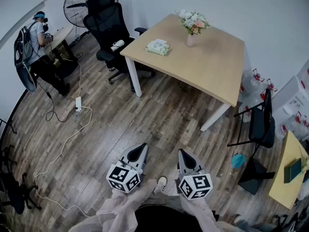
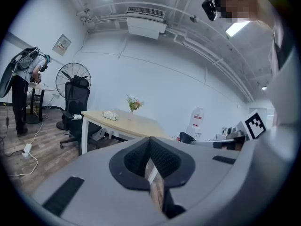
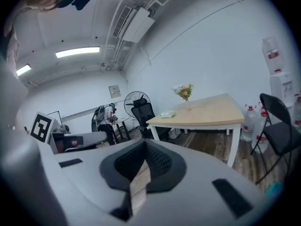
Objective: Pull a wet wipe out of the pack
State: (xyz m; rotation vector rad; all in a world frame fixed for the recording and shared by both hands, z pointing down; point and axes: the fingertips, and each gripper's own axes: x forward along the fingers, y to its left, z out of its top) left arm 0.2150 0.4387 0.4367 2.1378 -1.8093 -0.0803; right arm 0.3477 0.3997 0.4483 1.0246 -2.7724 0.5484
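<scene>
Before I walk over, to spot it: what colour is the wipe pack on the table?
The wipe pack is pale green, clearest in the head view.

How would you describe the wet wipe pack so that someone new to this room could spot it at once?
Find the light wooden table by the white wall. On its top, near the corner beside the black office chair, lies the wet wipe pack. It is a flat, pale green packet, unlike the upright vase of flowers nearby.

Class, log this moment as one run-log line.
stage: not started | left gripper: shut, empty | right gripper: shut, empty | wet wipe pack: on table, untouched
</scene>
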